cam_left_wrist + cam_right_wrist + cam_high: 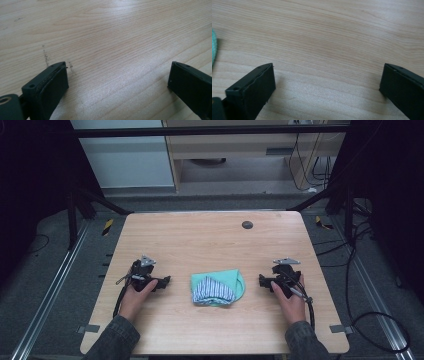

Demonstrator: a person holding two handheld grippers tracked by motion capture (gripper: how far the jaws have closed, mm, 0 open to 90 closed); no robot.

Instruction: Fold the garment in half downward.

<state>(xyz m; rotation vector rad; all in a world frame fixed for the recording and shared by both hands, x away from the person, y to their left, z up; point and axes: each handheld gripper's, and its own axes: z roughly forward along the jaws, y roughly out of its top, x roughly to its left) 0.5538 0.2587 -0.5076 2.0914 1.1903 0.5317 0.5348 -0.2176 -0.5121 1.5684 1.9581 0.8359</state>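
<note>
**Two tongs open, the folded cloth lying between them**

Two grippers are in my hands, and both stand wide apart at the jaws with nothing between the pads. I take the folded cloth (218, 288) as my landmark: a mint-green piece of fabric with a blue-and-white striped layer on top of it, lying on the light wooden table (200, 240) a little toward my side of its middle.

My left gripper (165, 281) rests low over the wood to the left of the cloth, near it but not touching — its tips point toward the cloth's left edge. In the left gripper view, its own black jaws frame only bare wood grain and a few small dark scuff marks (46, 57).

My right gripper (261, 280) sits to the right of the cloth, again near and clear of it, tips turned inward toward the green edge. The right gripper view shows bare wood between my jaws, and a sliver of the green cloth (213, 47) at the left border of that view, apart from the nearer pad.

Beyond the cloth, toward the far edge of the table, there is a small dark round disc (247, 224) set in the wood. Cables trail back from both grippers — the right one loops off past the table's right edge.
</note>
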